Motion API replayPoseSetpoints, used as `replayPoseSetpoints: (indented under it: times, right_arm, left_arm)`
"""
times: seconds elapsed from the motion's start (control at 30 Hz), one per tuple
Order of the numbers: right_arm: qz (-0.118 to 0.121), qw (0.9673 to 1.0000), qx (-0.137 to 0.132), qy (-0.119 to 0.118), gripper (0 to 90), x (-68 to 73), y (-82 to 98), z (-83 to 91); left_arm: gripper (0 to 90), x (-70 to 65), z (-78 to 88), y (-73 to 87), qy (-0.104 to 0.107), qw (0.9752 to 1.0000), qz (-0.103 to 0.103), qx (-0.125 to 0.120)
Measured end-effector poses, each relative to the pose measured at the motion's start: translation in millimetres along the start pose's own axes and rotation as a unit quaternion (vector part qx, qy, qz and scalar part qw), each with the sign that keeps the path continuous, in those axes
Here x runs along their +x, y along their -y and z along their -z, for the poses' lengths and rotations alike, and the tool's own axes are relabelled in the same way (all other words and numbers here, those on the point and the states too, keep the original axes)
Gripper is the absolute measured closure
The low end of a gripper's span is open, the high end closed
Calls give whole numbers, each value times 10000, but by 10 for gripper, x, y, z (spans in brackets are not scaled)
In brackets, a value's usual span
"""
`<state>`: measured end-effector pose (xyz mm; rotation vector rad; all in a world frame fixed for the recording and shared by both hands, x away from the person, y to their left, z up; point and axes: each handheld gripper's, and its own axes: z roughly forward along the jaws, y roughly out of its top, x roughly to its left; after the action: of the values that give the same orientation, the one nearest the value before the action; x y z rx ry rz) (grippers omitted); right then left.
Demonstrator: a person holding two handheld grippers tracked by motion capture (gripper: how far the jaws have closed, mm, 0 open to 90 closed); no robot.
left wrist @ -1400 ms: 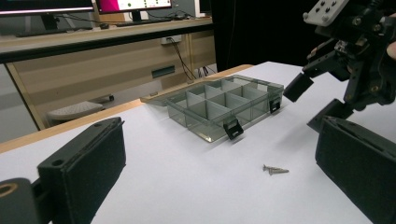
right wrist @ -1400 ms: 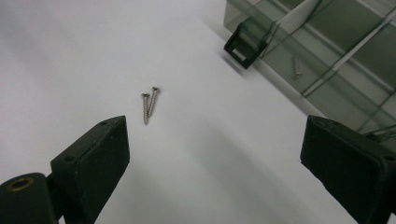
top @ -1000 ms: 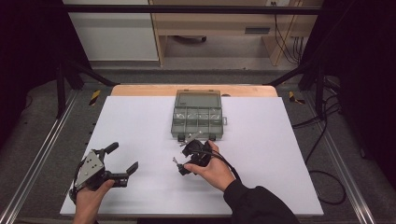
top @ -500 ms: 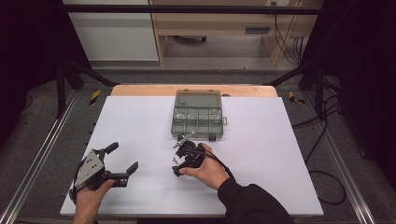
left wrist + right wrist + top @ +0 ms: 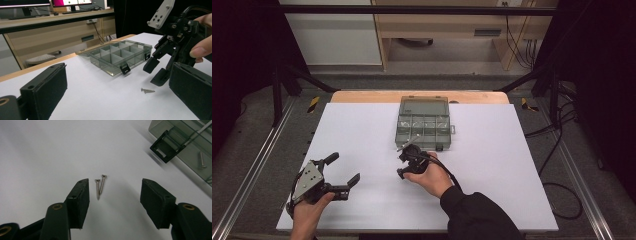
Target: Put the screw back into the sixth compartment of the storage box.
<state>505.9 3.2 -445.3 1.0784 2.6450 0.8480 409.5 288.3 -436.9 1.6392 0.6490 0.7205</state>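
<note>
Right gripper view puts your right tongs [image 5: 113,195] low over the white worktop [image 5: 50,150], and two small screws [image 5: 99,186] lie side by side on it between the pads. Those jaws have just been closing, yet they stand apart with nothing pressed; the screws sit nearer one pad than the other, touching neither. A clear compartment box [image 5: 185,142] lies just beyond, with its black latch [image 5: 166,148] facing you and another screw [image 5: 202,160] inside one compartment.

High view shows your right hand [image 5: 427,175] just in front of that box [image 5: 424,122], near the middle of the worktop. Your left tongs [image 5: 344,172] rest well apart from it, toward the near left corner, with the jaws spread wide and empty.
</note>
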Motion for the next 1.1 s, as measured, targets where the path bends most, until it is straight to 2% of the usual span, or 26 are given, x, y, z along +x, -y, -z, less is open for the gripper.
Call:
replayPoseSetpoints:
  times: [0.1,0.27,0.37,0.47,0.63,0.67,0.83,0.87,1.1]
  right_arm:
    - [-52,10000,16,-57,448,-7,-13,-24]
    - [-47,10000,52,-17,502,-45,-20,-62]
    - [-199,9998,6,-21,548,-36,-27,-77]
    - [-175,9997,-35,-141,597,-37,-31,-82]
    - [-213,9997,-10,-111,651,-3,-35,-108]
    - [-143,9998,-20,-135,664,-7,-35,-116]
    - [-138,9998,24,-141,696,17,-34,-149]
    - [-62,9999,51,-143,703,7,-31,-152]
    - [-176,9996,-12,-211,742,31,-38,-177]
  left_arm:
    - [15,-6,-6,1,-1,10000,39,-34]
    - [15,-6,-6,2,-1,10000,37,-32]
    - [15,-6,-6,1,2,10000,35,-13]
    - [16,-9,-7,0,3,10000,38,-17]
    - [16,-3,-3,0,6,10000,-2,22]
    - [15,-3,-3,0,5,10000,-3,22]
    - [15,-4,-4,-1,10,10000,1,18]
    - [16,-3,-3,-1,10,10000,0,20]
    - [15,-2,-3,-1,10,10000,-1,20]
